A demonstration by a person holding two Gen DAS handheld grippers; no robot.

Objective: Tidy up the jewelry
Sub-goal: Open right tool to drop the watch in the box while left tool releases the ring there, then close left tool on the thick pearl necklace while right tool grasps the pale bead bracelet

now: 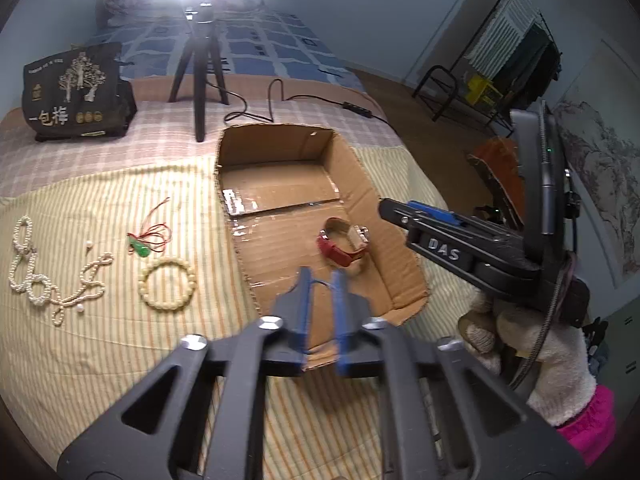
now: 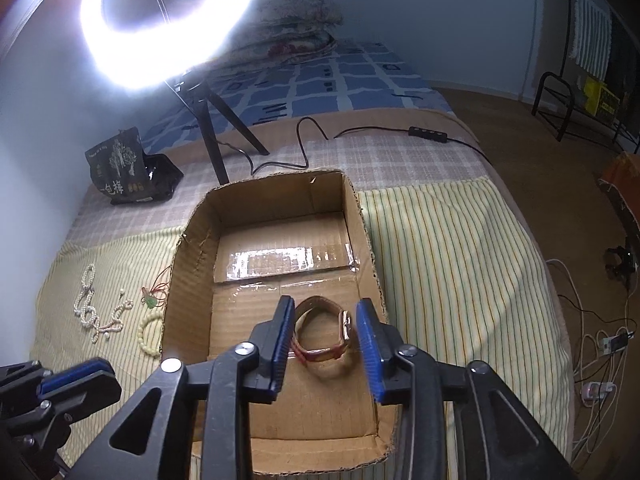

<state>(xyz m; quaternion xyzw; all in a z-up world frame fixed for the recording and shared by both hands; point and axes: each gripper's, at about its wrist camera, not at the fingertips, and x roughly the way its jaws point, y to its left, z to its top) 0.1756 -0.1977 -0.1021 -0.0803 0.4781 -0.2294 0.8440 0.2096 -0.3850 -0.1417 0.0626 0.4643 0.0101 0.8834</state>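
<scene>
The watch point(image 2: 325, 330), with its red-brown strap, lies on the floor of the open cardboard box point(image 2: 192, 240), in the lower centre of the right wrist view. The right hand-held gripper point(image 2: 325, 344) stands over it with its blue pads partly open. The watch sits in the gap between them, but the pads do not press on it, so it is not held.

The left hand-held gripper point(image 1: 320, 280) is in the lower centre of the left wrist view, above the near edge of the box. Its jaws are open only a little and nothing is between them.

On the striped bed cover point(image 1: 120, 340), left of the box, the other pieces wait: a pearl necklace point(image 1: 44, 280), a cream bead bracelet point(image 1: 167, 285) and a green pendant on red cord point(image 1: 142, 249).

I think the risk comes with these pieces. The pearl strand lies in loose loops, so a narrow grip may catch only one loop, and the rest can drag or slip. The thin red cord can also snag on the bracelet just beside it. Two loose pearls near the necklace are easy to miss.
</scene>
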